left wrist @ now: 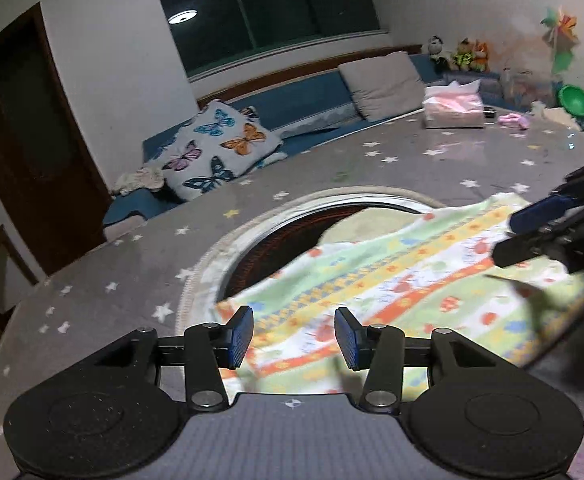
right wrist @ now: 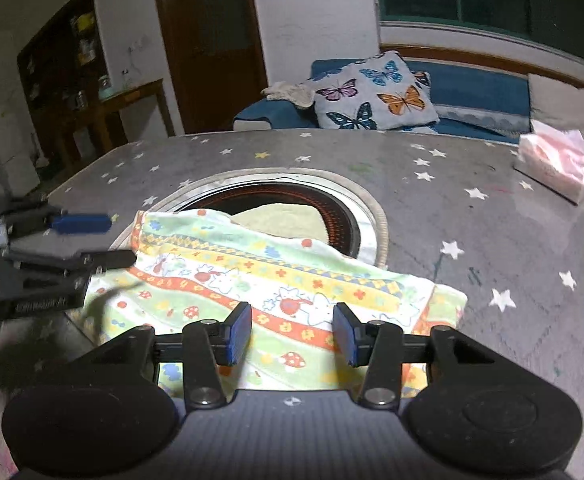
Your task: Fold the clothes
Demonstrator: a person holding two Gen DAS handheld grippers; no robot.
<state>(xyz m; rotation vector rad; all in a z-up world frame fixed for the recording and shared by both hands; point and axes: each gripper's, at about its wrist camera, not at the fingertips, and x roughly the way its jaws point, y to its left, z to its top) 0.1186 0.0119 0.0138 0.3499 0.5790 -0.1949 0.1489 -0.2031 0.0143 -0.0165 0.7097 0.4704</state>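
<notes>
Lying flat on grey star-print table (left wrist: pixel 104 276): soft patterned cloth (left wrist: pixel 392 280), striped in green, yellow, orange, partly covering round dark recess (left wrist: pixel 292 236) with pale braided rim. Left gripper (left wrist: pixel 294 338) spread wide, blue ribbed pads (left wrist: pixel 241 336) low over cloth's near edge, nothing pinched. Right gripper (right wrist: pixel 292 334) likewise spread, hovering above cloth's near side. Beyond: butterfly cushion (right wrist: pixel 376 92), pink tissue pack (right wrist: pixel 558 160).

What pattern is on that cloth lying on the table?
The cloth has pale green, yellow and orange bands with flowers, mushrooms and small cartoon animals; clearest in the right wrist view.
</notes>
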